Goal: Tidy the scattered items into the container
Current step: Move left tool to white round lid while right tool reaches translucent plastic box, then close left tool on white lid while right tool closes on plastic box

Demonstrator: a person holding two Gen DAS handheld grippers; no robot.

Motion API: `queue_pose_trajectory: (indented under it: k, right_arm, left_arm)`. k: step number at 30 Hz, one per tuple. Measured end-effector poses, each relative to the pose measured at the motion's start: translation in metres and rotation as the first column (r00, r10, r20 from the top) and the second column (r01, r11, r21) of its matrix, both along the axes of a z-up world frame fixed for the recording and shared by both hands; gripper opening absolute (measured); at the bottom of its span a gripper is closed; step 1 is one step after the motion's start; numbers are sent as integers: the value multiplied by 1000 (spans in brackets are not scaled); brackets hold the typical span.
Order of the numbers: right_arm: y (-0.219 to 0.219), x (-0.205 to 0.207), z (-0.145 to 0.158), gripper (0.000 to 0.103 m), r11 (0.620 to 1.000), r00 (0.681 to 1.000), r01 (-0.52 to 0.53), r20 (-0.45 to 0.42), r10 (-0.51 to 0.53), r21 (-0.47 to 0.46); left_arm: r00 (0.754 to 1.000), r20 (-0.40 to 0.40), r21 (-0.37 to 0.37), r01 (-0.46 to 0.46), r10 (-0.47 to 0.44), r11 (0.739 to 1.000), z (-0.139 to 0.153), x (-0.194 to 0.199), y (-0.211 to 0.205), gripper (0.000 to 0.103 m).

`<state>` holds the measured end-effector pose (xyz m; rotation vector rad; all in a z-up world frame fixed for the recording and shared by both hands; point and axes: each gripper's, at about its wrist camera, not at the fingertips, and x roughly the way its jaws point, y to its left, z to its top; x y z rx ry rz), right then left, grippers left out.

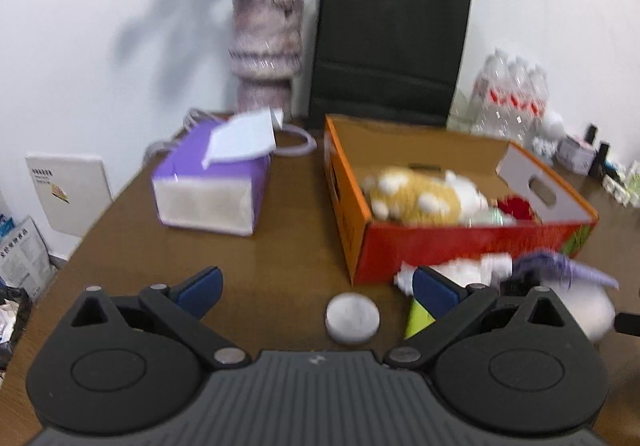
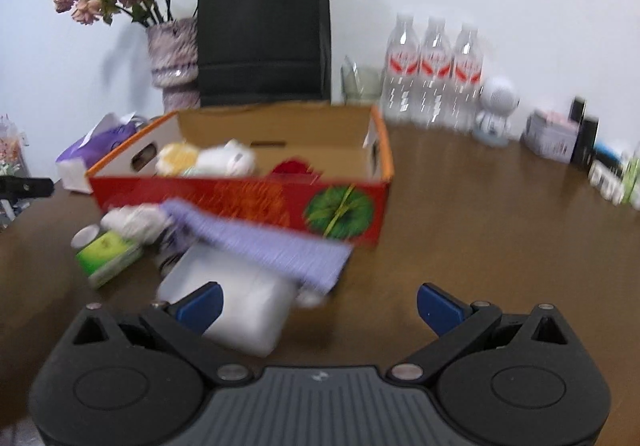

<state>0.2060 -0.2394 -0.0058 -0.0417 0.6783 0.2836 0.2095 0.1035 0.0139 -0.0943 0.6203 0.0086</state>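
- Brown wooden table [image 1: 280, 258] against a white wall fills the left wrist view: the left gripper [image 1: 316, 290] is spread wide and holds nothing, with a small white round tin [image 1: 352, 318] between its fingers at 6 o'clock. The red cardboard box [image 1: 460, 246] sits at 3 o'clock with a yellow plush toy [image 1: 416, 198] inside; a purple tissue box [image 1: 212, 186] lies at 10 o'clock
- Right wrist view: the right gripper [image 2: 320, 306] is also spread and empty. A white packet [image 2: 240, 306] lies by its left finger, under a lilac cloth [image 2: 272, 246]; a green packet [image 2: 108, 254] is at 9 o'clock — all outside the box [image 2: 240, 202]
- Judgement: mid-task, between picks; next is closing on the tin or the packet
- Only the right view shows water bottles [image 2: 434, 74]; only the left shows the tin clearly
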Motion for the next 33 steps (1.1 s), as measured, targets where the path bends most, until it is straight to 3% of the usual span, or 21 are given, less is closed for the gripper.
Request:
queue_pose_trajectory:
  k: [7, 18, 21, 22, 23, 24, 25, 33]
  right_arm:
    - [46, -10, -17, 103, 1000, 999, 21, -27, -21, 0]
    - [81, 11, -29, 103, 992, 992, 124, -22, -124, -38]
    - [86, 20, -34, 103, 987, 988, 153, -21, -154, -45]
    - [87, 22, -35, 103, 985, 985, 168, -21, -169, -47]
    - [88, 23, -36, 100, 982, 983, 183, -13, -184, -55]
    - [88, 22, -37, 87, 979, 981, 194, 0, -194, -64]
    - [88, 22, -37, 82, 978, 981, 196, 3, -196, -68]
    - [72, 10, -35, 82, 990, 990, 141, -3, -141, 0]
  left_arm:
    - [995, -85, 22, 53, -51, 998, -27, 9, 5, 103]
    - [987, -100, 62, 132, -126, 989, -51, 35, -4, 101]
    - [987, -49, 94, 159, -155, 983, -52, 34, -11, 70]
    - [984, -42, 93, 176, -172, 980, -51, 32, -12, 45]
    - [982, -39, 93, 186, -183, 978, -49, 31, -14, 40]
    - [982, -40, 87, 188, -185, 978, -48, 29, -14, 40]
    - [982, -40, 82, 186, -184, 979, -48, 28, -14, 40]
    - [986, -17, 41, 169, -168, 985, -45, 13, -18, 40]
